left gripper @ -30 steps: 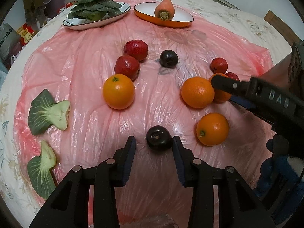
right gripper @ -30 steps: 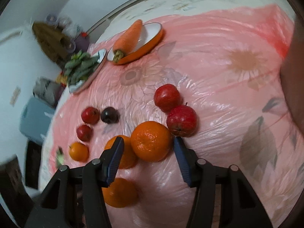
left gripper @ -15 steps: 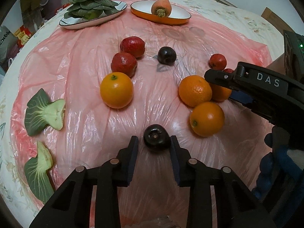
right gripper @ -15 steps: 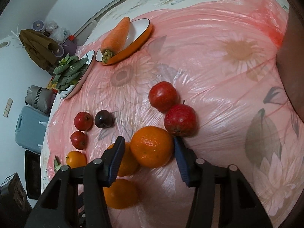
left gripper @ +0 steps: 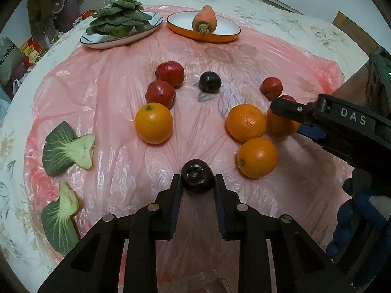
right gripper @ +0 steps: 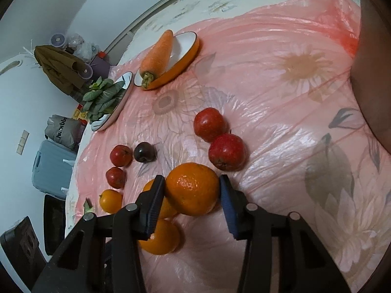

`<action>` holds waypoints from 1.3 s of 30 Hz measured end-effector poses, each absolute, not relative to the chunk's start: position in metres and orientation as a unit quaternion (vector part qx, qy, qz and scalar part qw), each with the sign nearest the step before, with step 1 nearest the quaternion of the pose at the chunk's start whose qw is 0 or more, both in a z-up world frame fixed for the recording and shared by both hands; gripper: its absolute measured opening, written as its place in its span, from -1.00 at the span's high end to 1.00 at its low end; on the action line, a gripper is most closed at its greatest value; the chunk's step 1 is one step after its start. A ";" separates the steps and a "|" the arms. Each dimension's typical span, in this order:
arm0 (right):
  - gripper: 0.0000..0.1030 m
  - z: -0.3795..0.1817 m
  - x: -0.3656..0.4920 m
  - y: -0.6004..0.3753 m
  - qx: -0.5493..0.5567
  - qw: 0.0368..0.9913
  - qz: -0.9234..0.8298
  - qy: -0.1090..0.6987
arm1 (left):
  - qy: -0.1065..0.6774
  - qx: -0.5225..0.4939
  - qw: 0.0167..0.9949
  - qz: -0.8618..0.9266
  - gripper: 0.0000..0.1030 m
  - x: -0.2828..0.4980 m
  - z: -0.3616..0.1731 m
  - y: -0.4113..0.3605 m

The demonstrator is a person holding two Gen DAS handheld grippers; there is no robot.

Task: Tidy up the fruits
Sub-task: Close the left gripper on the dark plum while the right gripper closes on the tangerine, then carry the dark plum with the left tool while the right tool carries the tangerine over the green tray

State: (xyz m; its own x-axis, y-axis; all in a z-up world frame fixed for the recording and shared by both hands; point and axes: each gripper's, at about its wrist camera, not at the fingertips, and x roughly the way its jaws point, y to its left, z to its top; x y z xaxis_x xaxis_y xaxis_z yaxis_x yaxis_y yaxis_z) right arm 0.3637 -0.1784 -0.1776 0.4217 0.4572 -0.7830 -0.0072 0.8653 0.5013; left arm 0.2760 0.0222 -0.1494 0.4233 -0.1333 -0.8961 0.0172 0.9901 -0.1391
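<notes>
My left gripper (left gripper: 197,180) is shut on a dark plum (left gripper: 197,175) low over the pink sheet. My right gripper (right gripper: 191,190) is shut on an orange (right gripper: 193,188); the same orange shows in the left wrist view (left gripper: 281,124) behind the right finger. Two more oranges (left gripper: 245,122) (left gripper: 257,157) lie beside it, and a fourth orange (left gripper: 153,123) lies to the left. Two red apples (left gripper: 160,93) (left gripper: 169,73), a second dark plum (left gripper: 210,82) and two small red fruits (left gripper: 272,87) (left gripper: 289,98) lie farther back.
A plate of greens (left gripper: 119,28) and an orange dish (left gripper: 220,28) with a carrot (left gripper: 204,19) stand at the far edge. Two cut bok choy pieces (left gripper: 67,150) (left gripper: 59,216) lie at the left. The pink plastic sheet (left gripper: 110,78) covers the round table.
My left gripper has closed its fingers onto the dark plum. My right gripper has closed in on the orange.
</notes>
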 end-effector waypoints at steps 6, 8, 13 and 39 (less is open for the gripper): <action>-0.09 -0.171 0.350 -0.185 0.214 0.814 0.144 0.520 | 0.527 -0.055 0.847 -0.045 0.57 0.276 -0.142 0.022; -0.09 -0.168 0.344 -0.188 0.210 0.814 0.145 0.521 | 0.526 -0.057 0.847 -0.044 0.58 0.273 -0.140 0.021; -0.09 -0.162 0.327 -0.196 0.202 0.813 0.152 0.525 | 0.526 -0.062 0.847 -0.046 0.59 0.268 -0.136 0.019; -0.09 -0.123 0.236 -0.303 0.198 0.815 0.123 0.531 | 0.526 0.000 0.832 -0.176 0.59 0.221 -0.088 -0.112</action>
